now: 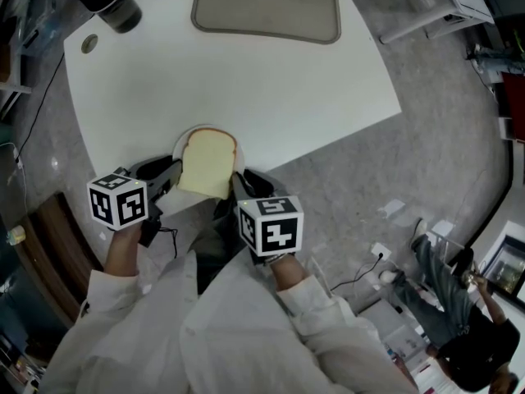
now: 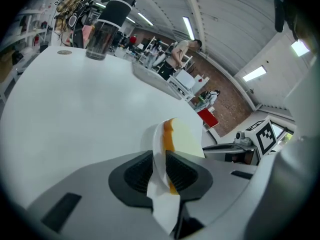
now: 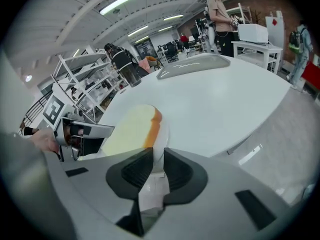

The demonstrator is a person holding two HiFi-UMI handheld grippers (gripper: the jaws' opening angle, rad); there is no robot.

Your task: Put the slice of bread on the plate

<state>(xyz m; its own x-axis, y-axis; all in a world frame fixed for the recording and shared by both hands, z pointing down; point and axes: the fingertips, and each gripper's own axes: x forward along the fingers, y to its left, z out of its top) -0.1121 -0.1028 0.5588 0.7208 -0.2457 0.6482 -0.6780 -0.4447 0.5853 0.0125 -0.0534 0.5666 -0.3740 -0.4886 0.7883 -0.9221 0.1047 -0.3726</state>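
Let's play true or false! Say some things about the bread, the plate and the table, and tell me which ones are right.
1. The bread lies on the plate. True.
2. Only one gripper holds the plate. False: the left gripper and the right gripper are both shut on its rim.
3. A tray lies at the far side of the table. True.
4. The table is black. False: it is white.
5. The dark jug stands right beside the plate. False: it is at the far left corner, and the plate is at the near edge.
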